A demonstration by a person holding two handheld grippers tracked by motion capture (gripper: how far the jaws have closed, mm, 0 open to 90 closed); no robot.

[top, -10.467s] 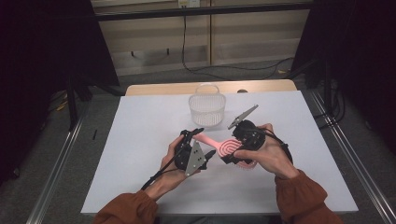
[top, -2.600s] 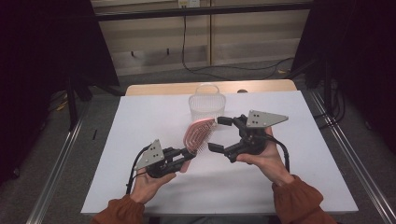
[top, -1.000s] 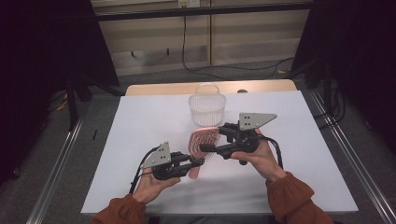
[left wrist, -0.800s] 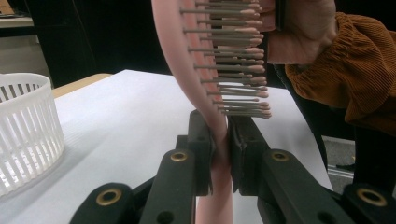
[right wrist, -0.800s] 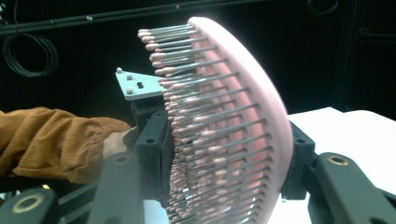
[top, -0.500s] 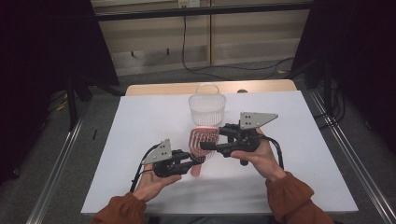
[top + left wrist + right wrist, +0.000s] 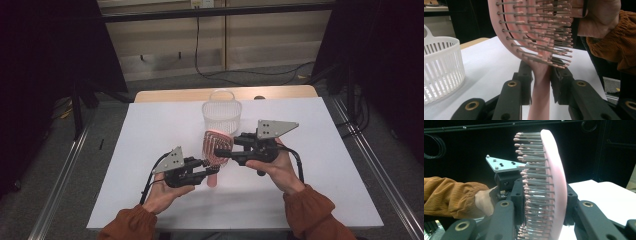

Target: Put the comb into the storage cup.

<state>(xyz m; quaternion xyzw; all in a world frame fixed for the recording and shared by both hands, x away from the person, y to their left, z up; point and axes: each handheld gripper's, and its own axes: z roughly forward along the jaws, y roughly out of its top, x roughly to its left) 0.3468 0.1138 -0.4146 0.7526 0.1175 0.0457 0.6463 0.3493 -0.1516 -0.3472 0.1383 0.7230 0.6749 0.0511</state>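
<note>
1. Pink hairbrush (image 7: 216, 150): held above the white table (image 7: 325, 150) between the two grippers, in front of the white slatted basket (image 7: 221, 114). Its bristled head is uppermost and its handle points down toward the person.
2. Left gripper (image 7: 204, 171): its jaws stand on either side of the handle at the neck of the brush (seen closely in the left gripper view, where the handle (image 7: 541, 82) runs up between the two black jaws). The jaws have just been opening slightly; in that view a narrow gap shows at the right jaw, so whether the pads press the handle cannot be told.
3. Right gripper (image 7: 223, 153): clenched on the brush head, one jaw against the bristle side and the other against the smooth pink back (image 7: 557, 185). Its jaws have just been closing onto the head.
4. Hands: the left hand (image 7: 167, 192) and the right hand (image 7: 277, 167) enter from the bottom of the high view in orange ribbed sleeves (image 7: 312, 215).
5. Basket: it stands upright on the table near its far edge, apart from the brush, with its handle raised.
</note>
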